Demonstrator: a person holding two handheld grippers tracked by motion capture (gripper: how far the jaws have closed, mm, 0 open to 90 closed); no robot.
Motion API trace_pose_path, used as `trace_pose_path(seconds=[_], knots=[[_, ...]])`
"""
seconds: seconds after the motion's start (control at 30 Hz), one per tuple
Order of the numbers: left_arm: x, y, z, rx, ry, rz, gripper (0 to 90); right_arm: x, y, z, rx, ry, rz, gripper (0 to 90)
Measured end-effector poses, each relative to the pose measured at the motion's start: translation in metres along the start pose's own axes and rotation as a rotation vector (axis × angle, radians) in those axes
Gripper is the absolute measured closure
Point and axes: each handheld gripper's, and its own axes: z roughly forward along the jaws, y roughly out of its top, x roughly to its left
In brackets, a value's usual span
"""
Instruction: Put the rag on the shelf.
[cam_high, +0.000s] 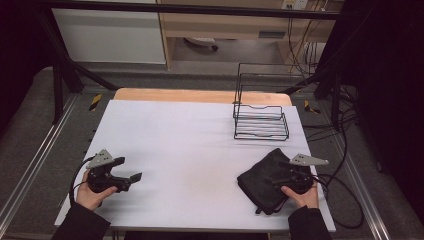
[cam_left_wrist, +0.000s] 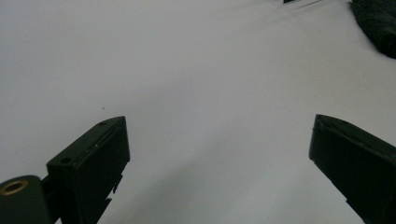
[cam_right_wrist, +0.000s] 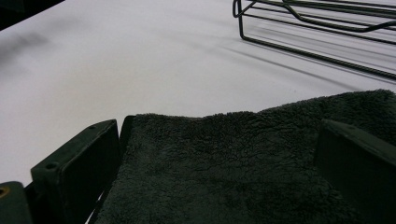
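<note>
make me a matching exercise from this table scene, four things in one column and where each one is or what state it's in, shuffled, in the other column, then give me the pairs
1. left gripper
2. right gripper
3. dark fluffy cloth
4. wire rack

A. folded, near right part of the white table
B. far right, nothing in it
C. open over bare table
D. open, poised over the cloth

Pairs: 1-C, 2-D, 3-A, 4-B
</note>
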Motion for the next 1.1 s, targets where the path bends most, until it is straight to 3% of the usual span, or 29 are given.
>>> trace_pose_path(seconds=[0.43,1.1], knots=[[0.000,-0.003,0.000,0.010,0.010,-0.002,4.9,0.004,0.003,0.003,0.015,-0.001,-0.001,1.5],[0.000,-0.003,0.000,0.008,0.024,-0.009,6.6,0.029,0.011,0.021,0.048,-0.012,-0.025,2.3]])
